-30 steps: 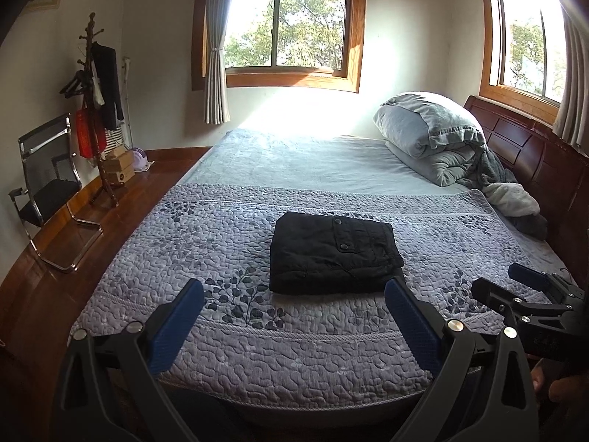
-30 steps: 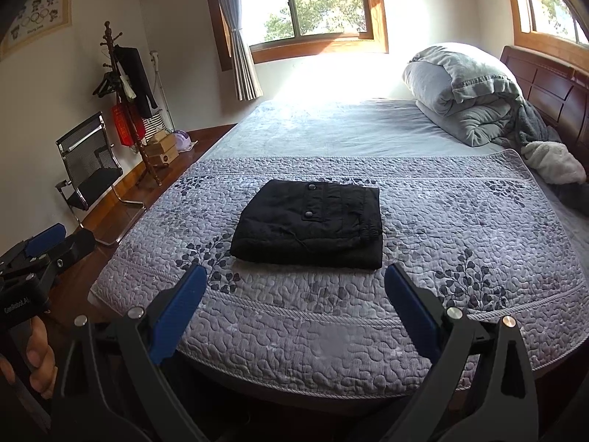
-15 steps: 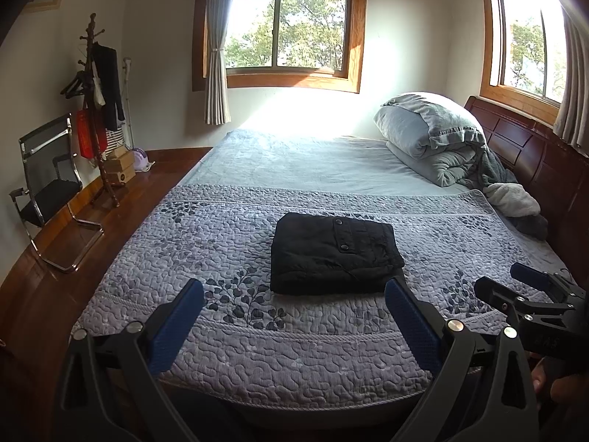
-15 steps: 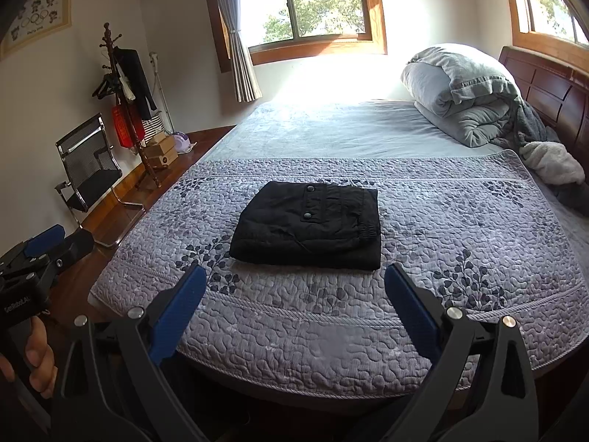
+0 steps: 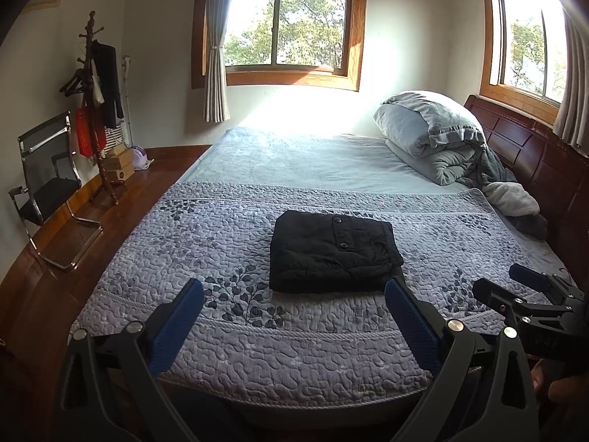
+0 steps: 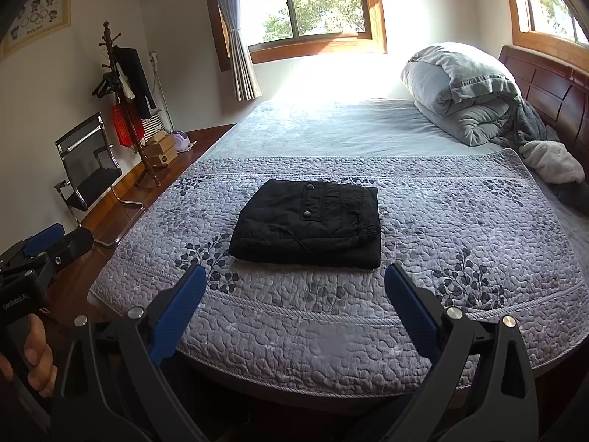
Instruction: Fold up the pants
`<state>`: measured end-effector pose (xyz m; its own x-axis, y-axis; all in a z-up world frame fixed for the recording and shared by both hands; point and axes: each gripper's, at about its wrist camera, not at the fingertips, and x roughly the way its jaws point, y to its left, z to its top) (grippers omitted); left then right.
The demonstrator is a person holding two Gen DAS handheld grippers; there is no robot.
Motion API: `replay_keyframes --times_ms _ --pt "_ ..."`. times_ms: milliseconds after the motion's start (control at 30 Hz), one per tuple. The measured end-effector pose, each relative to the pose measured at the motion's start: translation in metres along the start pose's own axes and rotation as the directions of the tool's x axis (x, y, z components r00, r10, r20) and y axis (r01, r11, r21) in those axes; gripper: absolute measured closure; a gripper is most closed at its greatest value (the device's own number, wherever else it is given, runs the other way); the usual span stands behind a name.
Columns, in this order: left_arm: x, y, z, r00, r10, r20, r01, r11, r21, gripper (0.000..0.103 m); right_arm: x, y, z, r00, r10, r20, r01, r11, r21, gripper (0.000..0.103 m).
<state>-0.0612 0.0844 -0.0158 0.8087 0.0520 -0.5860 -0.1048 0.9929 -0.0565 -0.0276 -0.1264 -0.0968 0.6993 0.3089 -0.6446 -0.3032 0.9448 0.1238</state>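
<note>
While spread empty, both tongs (image 5: 294,305) short of folded pants (image 5: 333,252).

Both views bedward, shared pants (image 5: 333,252)

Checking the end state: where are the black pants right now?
In both wrist views the folded black pants lie mid-quilt, just beyond both open grippers, untouched.

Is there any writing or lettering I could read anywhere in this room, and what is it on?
"GenRobot.AI", partly cut off: on the left gripper body, right wrist view.
Embossed marks on the right gripper body: too faint to read.
Framed poster with rings and figures: any lettering too small to read.
</note>
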Motion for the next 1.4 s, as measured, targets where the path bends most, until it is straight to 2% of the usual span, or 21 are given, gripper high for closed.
replay_keyframes --times_ms 300,467,567,667,867,1400 --pt "0.0029 0.0009 -0.0012 1.000 -0.029 -0.012 0.029 0.999 -0.014 0.004 0.0010 0.0000 -0.0010 1.000 -0.005 0.004 0.005 1.000 -0.003 0.006" --pt "-0.0008 -0.0052 -0.0031 1.000 -0.015 0.018 0.015 1.000 0.024 0.004 0.0017 -0.0006 -0.0013 1.000 -0.007 0.002 0.007 1.000 -0.001 0.006" --pt "-0.0001 -0.0068 -0.0018 1.000 -0.031 0.003 0.031 0.999 0.029 0.004 0.0013 -0.0010 -0.0005 1.000 -0.007 0.003 0.007 1.000 -0.002 0.006" --pt "0.0035 -0.0044 -0.0013 0.999 -0.030 -0.026 0.030 1.000 0.009 0.004 0.0007 -0.0005 -0.0007 1.000 -0.009 0.004 0.009 1.000 -0.004 0.006" --pt "-0.0013 -0.0038 0.0005 1.000 -0.010 -0.007 0.010 1.000 0.015 0.004 -0.0006 0.0022 0.0002 1.000 -0.009 0.004 0.009 1.000 -0.007 0.006" --pt "-0.0026 -0.0001 0.0007 1.000 0.001 -0.012 -0.001 1.000 0.002 0.004 -0.0005 0.0058 -0.0026 1.000 -0.010 0.005 0.010 1.000 -0.008 0.006"
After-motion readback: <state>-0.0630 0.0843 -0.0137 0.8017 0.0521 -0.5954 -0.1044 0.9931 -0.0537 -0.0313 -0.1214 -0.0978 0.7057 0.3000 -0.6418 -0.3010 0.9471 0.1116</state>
